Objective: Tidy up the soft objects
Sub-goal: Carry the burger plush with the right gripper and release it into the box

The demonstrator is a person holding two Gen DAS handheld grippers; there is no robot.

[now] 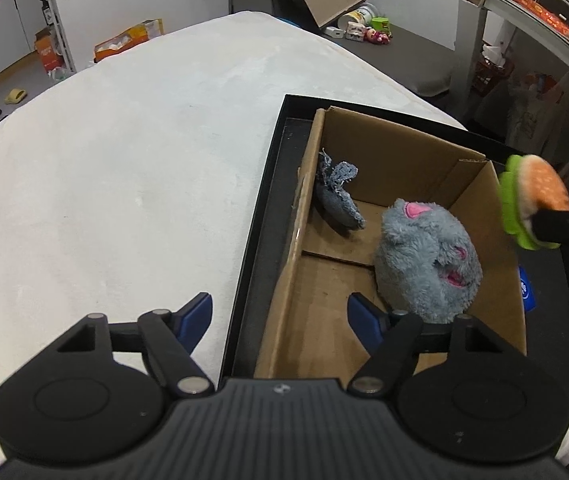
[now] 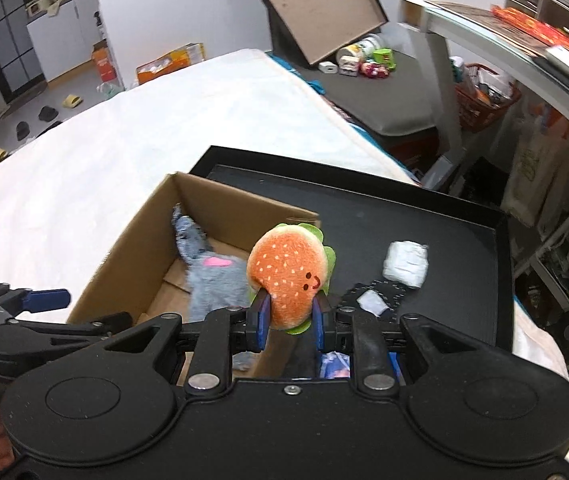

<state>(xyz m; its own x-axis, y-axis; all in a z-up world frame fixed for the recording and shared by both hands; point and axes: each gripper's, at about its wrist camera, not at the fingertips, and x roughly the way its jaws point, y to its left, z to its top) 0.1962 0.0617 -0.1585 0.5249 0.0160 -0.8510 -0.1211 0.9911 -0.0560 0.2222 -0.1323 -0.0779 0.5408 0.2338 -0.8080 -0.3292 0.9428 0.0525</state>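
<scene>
A plush hamburger (image 2: pixel 290 280) with an orange bun and green lettuce is pinched in my right gripper (image 2: pixel 289 322), which is shut on it above the right wall of the cardboard box (image 1: pixel 496 276); the left wrist view has the burger (image 1: pixel 532 196) at its right edge. In the box lie a fluffy grey plush with pink patches (image 1: pixel 428 258) and a denim toy (image 1: pixel 338 196). My left gripper (image 1: pixel 278 320) hovers open over the box's near left corner, with nothing between its blue pads.
The box sits in a shallow black tray (image 2: pixel 464 236) on a white bed (image 1: pixel 124 160). A rolled white cloth (image 2: pixel 406 264) and a black spotted item (image 2: pixel 376 296) lie on the tray's right part. A desk and shelves stand at the right, clutter on the floor behind.
</scene>
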